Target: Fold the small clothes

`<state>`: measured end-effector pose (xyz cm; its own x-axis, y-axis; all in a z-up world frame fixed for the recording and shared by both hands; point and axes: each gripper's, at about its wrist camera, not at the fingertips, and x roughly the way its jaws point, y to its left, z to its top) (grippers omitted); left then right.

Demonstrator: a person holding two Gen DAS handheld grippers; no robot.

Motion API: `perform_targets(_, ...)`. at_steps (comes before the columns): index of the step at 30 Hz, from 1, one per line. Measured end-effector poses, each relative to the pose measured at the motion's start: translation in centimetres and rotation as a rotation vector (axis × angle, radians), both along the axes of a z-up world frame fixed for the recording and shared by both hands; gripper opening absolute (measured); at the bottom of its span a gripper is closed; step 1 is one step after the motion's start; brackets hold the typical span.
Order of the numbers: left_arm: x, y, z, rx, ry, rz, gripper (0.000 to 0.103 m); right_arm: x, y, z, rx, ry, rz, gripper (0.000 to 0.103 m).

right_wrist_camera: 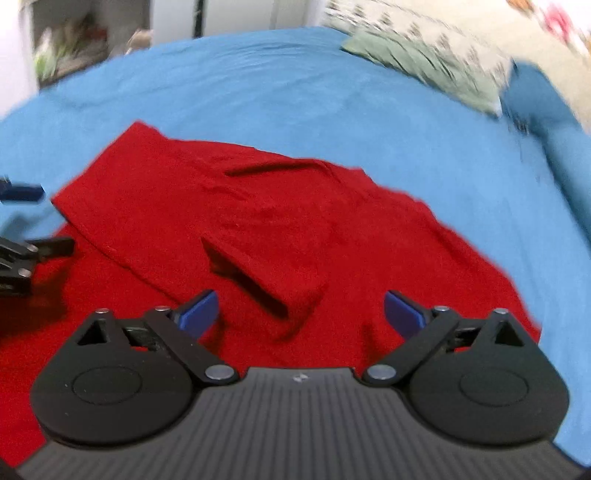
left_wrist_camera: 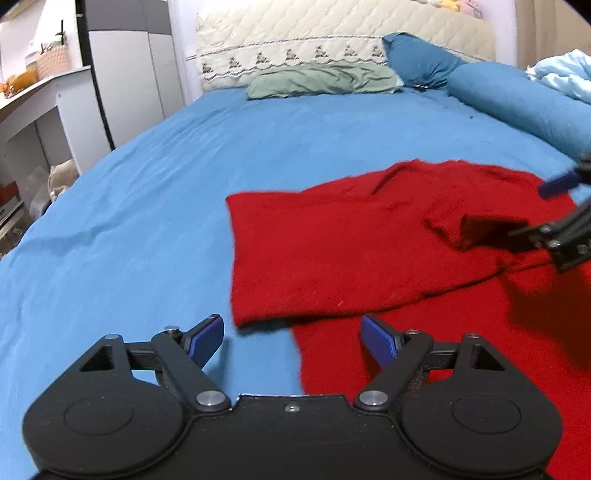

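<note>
A red knitted garment (left_wrist_camera: 332,254) lies on the blue bed sheet (left_wrist_camera: 155,206), with one part folded over the rest. It also shows in the right wrist view (right_wrist_camera: 280,236), where a sleeve lies folded across its middle. My left gripper (left_wrist_camera: 291,338) is open and empty, just above the garment's near left edge. My right gripper (right_wrist_camera: 301,314) is open and empty above the garment's near side. It also shows at the right edge of the left wrist view (left_wrist_camera: 546,210). The right wrist view is blurred.
A green pillow (left_wrist_camera: 321,79) and blue pillows (left_wrist_camera: 421,61) lie at the headboard (left_wrist_camera: 332,33). A long blue bolster (left_wrist_camera: 517,103) and a pale blue duvet (left_wrist_camera: 565,74) lie at the right. White shelves (left_wrist_camera: 40,96) stand left of the bed.
</note>
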<state>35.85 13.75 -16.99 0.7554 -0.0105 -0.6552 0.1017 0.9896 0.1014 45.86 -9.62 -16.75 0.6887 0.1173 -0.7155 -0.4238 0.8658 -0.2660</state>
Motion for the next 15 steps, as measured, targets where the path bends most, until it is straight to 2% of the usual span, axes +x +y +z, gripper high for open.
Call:
perform_targets(3, 0.1, 0.6, -0.7, -0.019, 0.012, 0.021, 0.085, 0.5, 2.3, -1.6, -0.148, -0.055, 0.103, 0.098)
perform_targets(5, 0.0, 1.2, -0.9, -0.050, 0.013, 0.032, 0.085, 0.4, 3.9, -3.1, -0.284, -0.110, 0.191, 0.089)
perform_targets(6, 0.0, 1.5, -0.9, -0.061, 0.011, 0.038, 0.085, 0.4, 4.6, -3.7, -0.324, -0.121, 0.235, 0.075)
perform_targets(7, 0.0, 1.6, -0.9, -0.067, 0.009, 0.043, 0.086, 0.3, 4.9, -4.0, -0.342, -0.117, 0.276, 0.066)
perform_targets(9, 0.0, 1.7, -0.9, -0.071, 0.003, 0.051, 0.086, 0.7, 5.0, -3.9, -0.326, -0.089, 0.299, 0.023)
perform_targets(12, 0.2, 1.8, -1.0, -0.075, -0.001, 0.056, 0.086, 1.1, 4.4, -2.8, -0.272, -0.115, 0.264, 0.021)
perform_targets(15, 0.7, 1.7, -1.1, -0.075, -0.004, 0.061, 0.086, 1.8, 1.9, -0.6, -0.159, -0.156, 0.138, 0.021)
